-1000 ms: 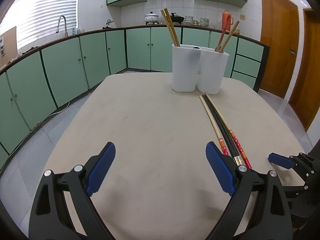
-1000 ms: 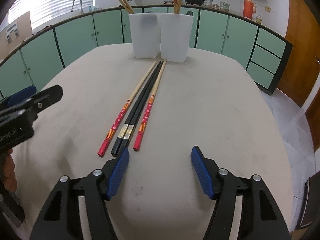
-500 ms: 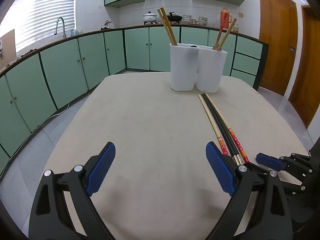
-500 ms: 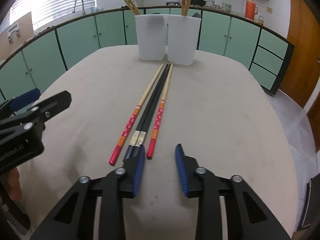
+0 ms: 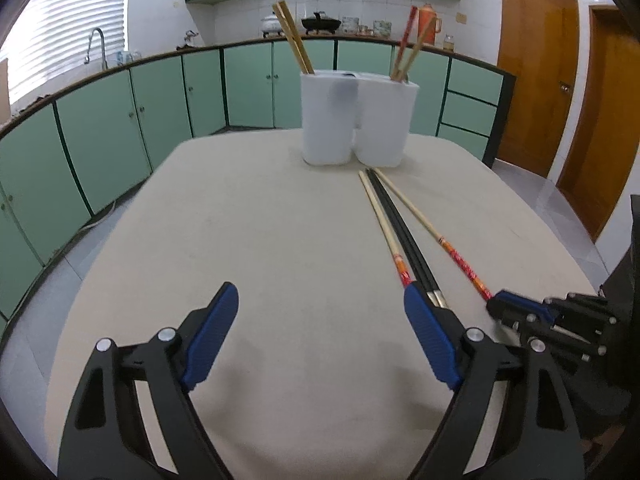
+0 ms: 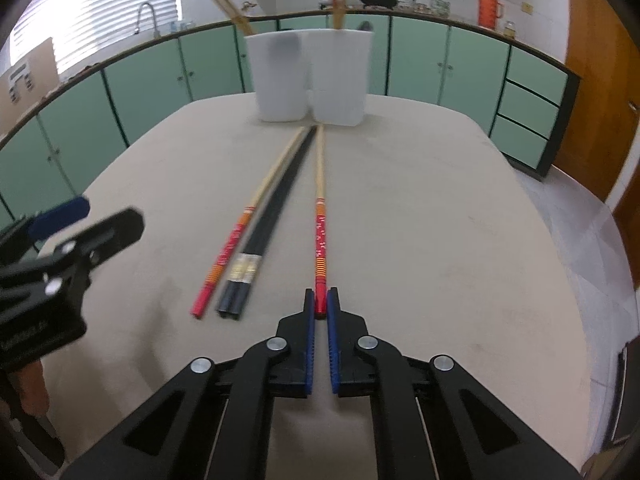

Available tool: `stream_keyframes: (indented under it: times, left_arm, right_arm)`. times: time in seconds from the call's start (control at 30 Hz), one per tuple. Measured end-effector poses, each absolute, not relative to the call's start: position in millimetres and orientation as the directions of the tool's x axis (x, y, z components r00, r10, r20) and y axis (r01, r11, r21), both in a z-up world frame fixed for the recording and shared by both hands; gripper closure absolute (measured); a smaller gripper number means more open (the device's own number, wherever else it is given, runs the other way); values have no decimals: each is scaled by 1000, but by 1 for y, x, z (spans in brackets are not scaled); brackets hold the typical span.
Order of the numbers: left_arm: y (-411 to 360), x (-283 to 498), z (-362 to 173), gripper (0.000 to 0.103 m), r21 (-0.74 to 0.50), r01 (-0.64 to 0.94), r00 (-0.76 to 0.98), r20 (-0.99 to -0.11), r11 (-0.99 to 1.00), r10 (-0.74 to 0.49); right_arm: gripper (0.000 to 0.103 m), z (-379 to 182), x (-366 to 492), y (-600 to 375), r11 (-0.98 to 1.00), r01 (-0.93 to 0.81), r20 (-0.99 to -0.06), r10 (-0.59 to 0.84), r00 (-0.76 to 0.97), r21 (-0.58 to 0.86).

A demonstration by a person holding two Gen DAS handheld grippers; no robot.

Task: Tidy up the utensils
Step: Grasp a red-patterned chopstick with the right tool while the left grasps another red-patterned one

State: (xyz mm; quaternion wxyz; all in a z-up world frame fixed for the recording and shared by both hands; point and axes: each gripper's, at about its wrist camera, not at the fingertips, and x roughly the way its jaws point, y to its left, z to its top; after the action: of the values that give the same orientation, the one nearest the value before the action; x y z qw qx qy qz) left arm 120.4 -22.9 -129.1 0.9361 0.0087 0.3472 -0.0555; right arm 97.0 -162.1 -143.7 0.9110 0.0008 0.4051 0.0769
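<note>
My right gripper (image 6: pixel 319 307) is shut on the red end of a red-handled wooden chopstick (image 6: pixel 320 208), which lies along the table toward the holders; it also shows in the left wrist view (image 5: pixel 440 238). Beside it lie a black chopstick pair (image 6: pixel 272 212) and another red-handled chopstick (image 6: pixel 244 224). Two white holders, left (image 6: pixel 278 76) and right (image 6: pixel 340 76), stand at the far end with chopsticks in them. My left gripper (image 5: pixel 320 344) is open and empty over the near table, left of the chopsticks.
The beige table (image 5: pixel 248 240) has rounded edges. Green cabinets (image 5: pixel 100 136) run along the back and left, with wooden doors (image 5: pixel 536 96) at the right. The left gripper shows at the left edge of the right wrist view (image 6: pixel 60 256).
My right gripper moved forward and closed on the rightmost red-handled chopstick, shifting it a little apart from the black pair. The left gripper stayed open and nearly still.
</note>
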Motion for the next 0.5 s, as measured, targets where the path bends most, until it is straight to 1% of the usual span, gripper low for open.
stream_keyframes:
  times: [0.13, 0.23, 0.37, 0.5]
  left_arm:
    - [-33, 119, -135, 24, -38, 128, 733, -669, 991, -120]
    - [-39, 119, -139, 24, -37, 120, 724, -680, 992, -113]
    - [-45, 122, -146, 27, -57, 118, 700, -703, 991, -124]
    - [-50, 121, -148, 27, -51, 130, 697, -705, 990, -127]
  right_arm:
    - [97, -145, 98, -174, 991, -113, -740, 133, 660, 78]
    - [97, -145, 98, -177, 990, -112, -740, 136, 658, 83]
    - [97, -145, 98, -179, 990, -112, -741, 141, 656, 89]
    - [97, -145, 97, -179, 990, -112, -741, 142, 657, 90]
